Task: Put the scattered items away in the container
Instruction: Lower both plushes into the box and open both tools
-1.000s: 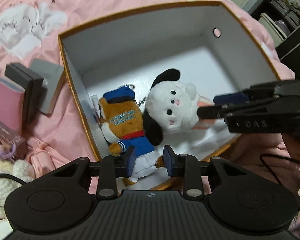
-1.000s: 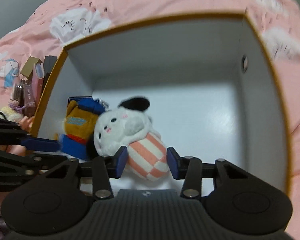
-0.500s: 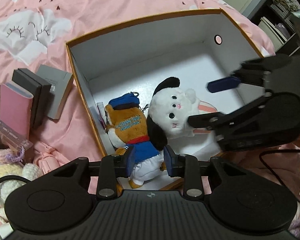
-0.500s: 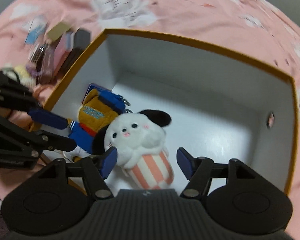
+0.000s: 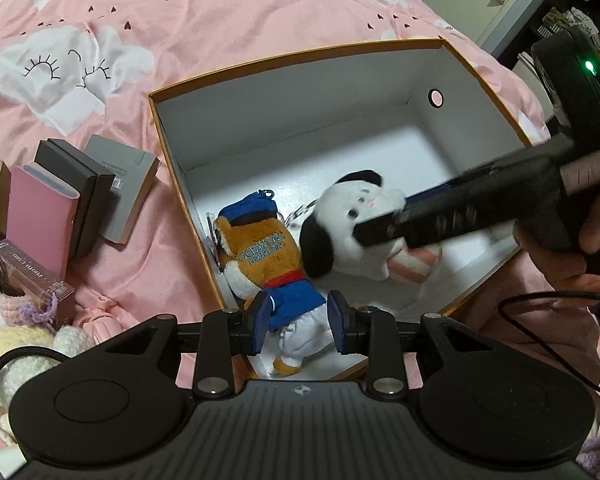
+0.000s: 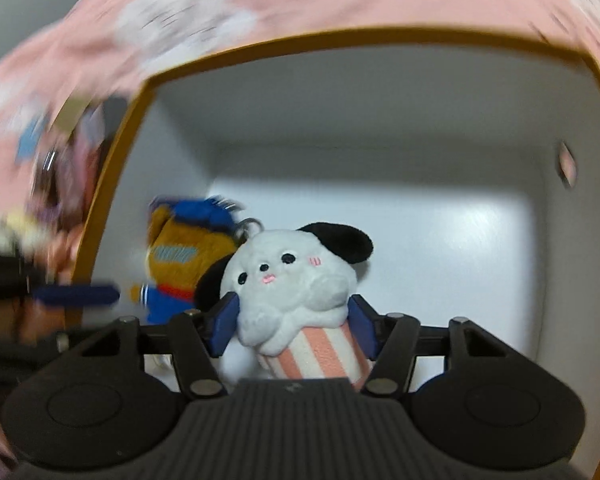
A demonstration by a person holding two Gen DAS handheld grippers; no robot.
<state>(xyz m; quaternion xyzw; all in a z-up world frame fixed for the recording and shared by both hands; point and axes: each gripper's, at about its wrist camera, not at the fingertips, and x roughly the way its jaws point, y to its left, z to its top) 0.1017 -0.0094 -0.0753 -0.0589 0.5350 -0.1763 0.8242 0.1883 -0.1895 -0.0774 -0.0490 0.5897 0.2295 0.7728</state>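
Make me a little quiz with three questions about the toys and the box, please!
1. True or false: the brown plush in blue clothes lies inside the box.
2. Which toy sits between the fingers of the right tongs? A) the white dog plush with black ears B) the pink book C) the crocheted toy
3. Fill in: the books stand outside the box on the ____ blanket.

Key:
1. True. It lies by the box's left wall, with the left tongs open over its legs.
2. A. The tongs flank its striped body; whether they press it is unclear.
3. Pink.
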